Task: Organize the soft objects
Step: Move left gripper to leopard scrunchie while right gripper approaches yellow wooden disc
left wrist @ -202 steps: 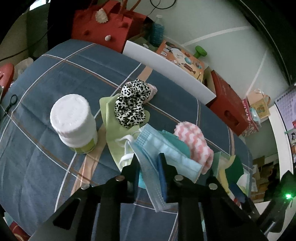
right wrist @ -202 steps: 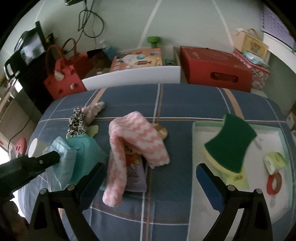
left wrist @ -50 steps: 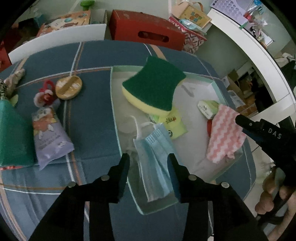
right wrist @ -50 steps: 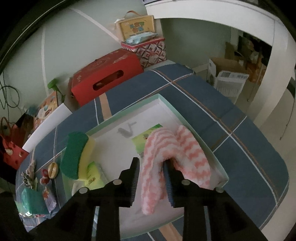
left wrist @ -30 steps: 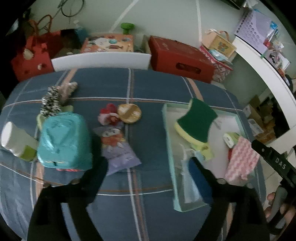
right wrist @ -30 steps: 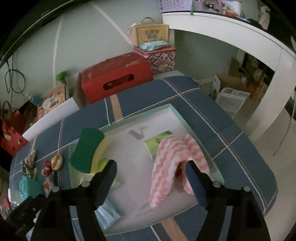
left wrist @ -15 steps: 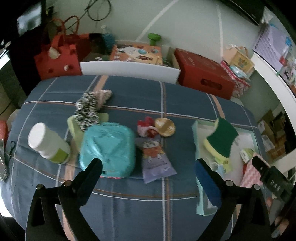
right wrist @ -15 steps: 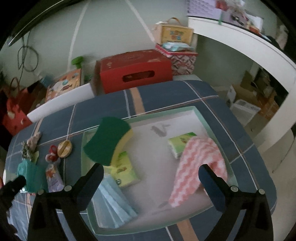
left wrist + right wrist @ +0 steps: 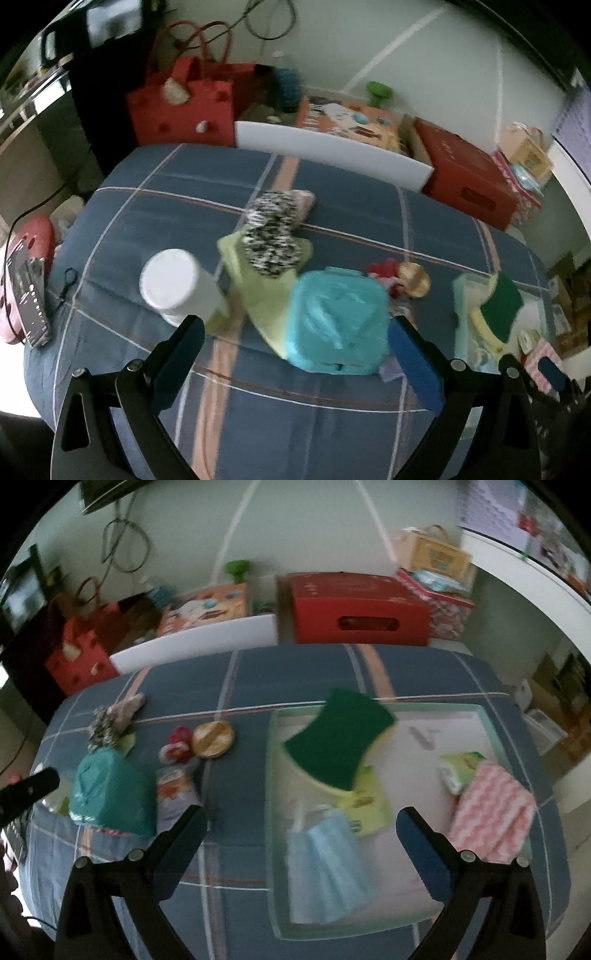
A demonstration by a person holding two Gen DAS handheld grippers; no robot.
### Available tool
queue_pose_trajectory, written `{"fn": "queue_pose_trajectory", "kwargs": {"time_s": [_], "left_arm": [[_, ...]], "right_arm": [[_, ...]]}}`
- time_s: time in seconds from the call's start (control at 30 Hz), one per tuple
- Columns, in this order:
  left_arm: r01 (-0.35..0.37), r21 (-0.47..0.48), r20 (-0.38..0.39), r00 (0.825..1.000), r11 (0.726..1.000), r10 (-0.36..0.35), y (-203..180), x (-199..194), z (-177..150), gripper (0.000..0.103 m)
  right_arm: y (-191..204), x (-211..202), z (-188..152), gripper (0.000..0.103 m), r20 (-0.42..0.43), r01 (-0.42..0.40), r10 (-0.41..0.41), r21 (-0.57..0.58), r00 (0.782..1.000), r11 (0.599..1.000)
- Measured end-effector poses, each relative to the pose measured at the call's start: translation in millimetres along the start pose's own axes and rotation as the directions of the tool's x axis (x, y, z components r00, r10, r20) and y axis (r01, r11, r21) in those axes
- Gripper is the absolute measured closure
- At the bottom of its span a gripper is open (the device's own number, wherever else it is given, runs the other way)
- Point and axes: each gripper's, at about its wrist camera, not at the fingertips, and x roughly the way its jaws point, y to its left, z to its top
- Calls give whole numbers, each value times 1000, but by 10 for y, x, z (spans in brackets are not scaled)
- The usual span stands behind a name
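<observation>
The leopard-print scrunchie (image 9: 272, 240) lies on a pale green cloth (image 9: 258, 295) on the bench (image 9: 166, 206), behind the teal pouch (image 9: 338, 323). It looks light, limp and springy, best pinched across its bunched ring. Both the left gripper (image 9: 295, 365) and right gripper (image 9: 301, 845) have jaws spread wide and empty. Blur hides its folds; the cloth is partly covered.

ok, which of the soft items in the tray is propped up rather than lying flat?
The green-and-yellow sponge: it leans over the tray's far-left rim. The blue face mask and pink zigzag cloth lie flat on the tray floor.
</observation>
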Motion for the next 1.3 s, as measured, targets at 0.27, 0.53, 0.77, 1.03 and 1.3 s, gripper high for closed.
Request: {"fn": "queue_pose_trajectory", "kwargs": {"time_s": [0.27,0.53,0.77,1.03,1.3], "left_arm": [[-69,-46,7,998,997,69,327,-17,44,4],[-77,-115,20,997,990,80,643,-73,84,4],[-60,-142,41,997,988,67,788,-125,175,4],[-42,-118,40,998,992,47,823,-57,432,4],[-25,-79,49,998,997,29,680,52,690,4]], "right_arm": [[433,38,-47,0,-14,-20,19,-71,1000,997],[719,38,-80,0,-12,-21,20,-125,1000,992],[822,41,-52,0,-7,-26,25,-150,1000,988],[759,-22,287,0,36,-21,25,-108,999,994],[635,90,684,0,44,-40,42,-54,998,998]]}}
